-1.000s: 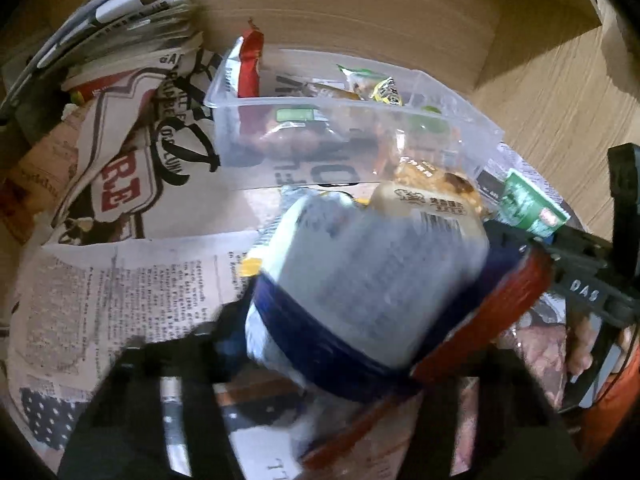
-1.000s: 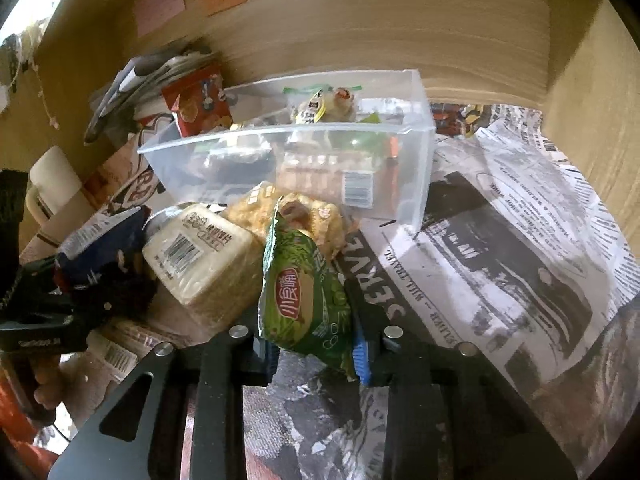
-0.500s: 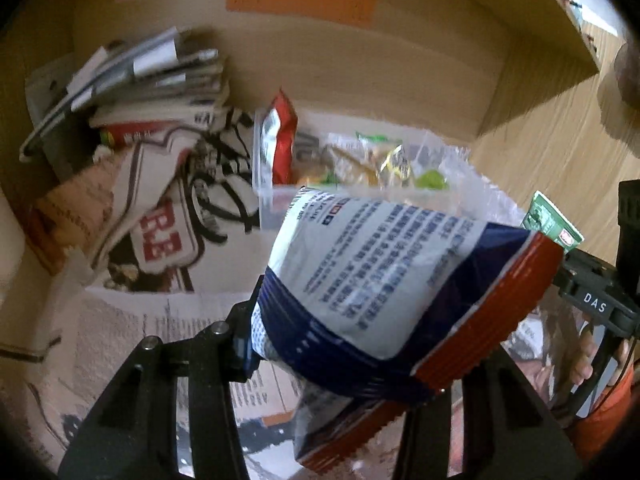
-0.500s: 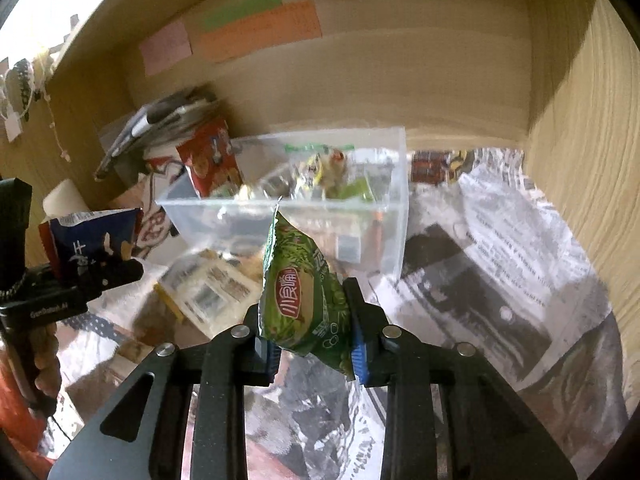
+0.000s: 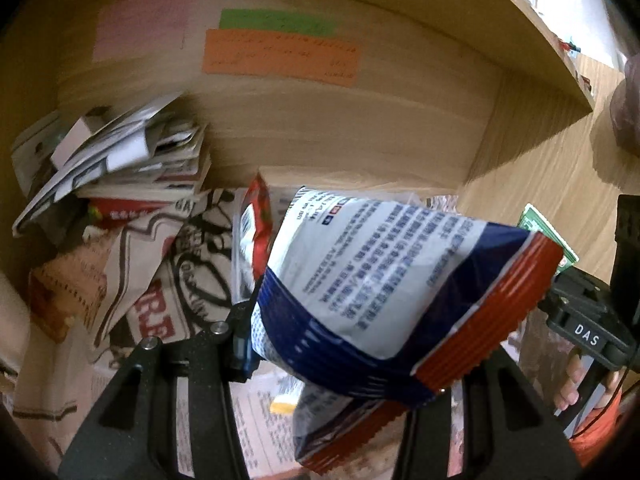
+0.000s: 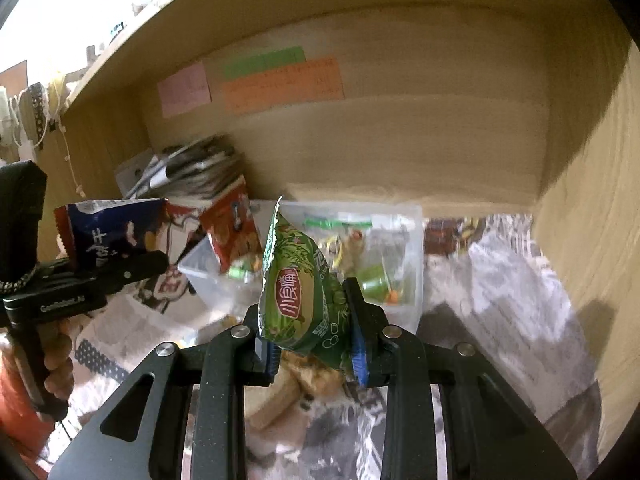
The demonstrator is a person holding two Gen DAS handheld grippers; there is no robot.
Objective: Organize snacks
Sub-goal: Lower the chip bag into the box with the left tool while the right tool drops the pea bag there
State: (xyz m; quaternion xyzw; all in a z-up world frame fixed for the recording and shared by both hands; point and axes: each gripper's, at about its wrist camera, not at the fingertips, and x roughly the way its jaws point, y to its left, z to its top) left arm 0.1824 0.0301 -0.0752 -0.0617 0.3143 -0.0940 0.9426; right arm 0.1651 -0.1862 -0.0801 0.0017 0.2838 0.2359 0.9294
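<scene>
My left gripper is shut on a blue, white and red snack bag, held up in the air; the bag also shows in the right wrist view. My right gripper is shut on a green snack packet, held upright above the newspaper. A clear plastic bin with several snacks, among them a red packet, stands ahead of both grippers near the back wall. In the left wrist view the blue bag hides most of the bin; only the red packet shows.
Newspaper covers the shelf floor. A stack of papers and magazines lies at the back left. Loose snack packets lie below the right gripper. Wooden walls close the back and right side. Coloured notes stick on the back wall.
Both grippers have lifted their snacks up from the pile on the newspaper and now hold them higher. The views have tilted up toward the back wall.
</scene>
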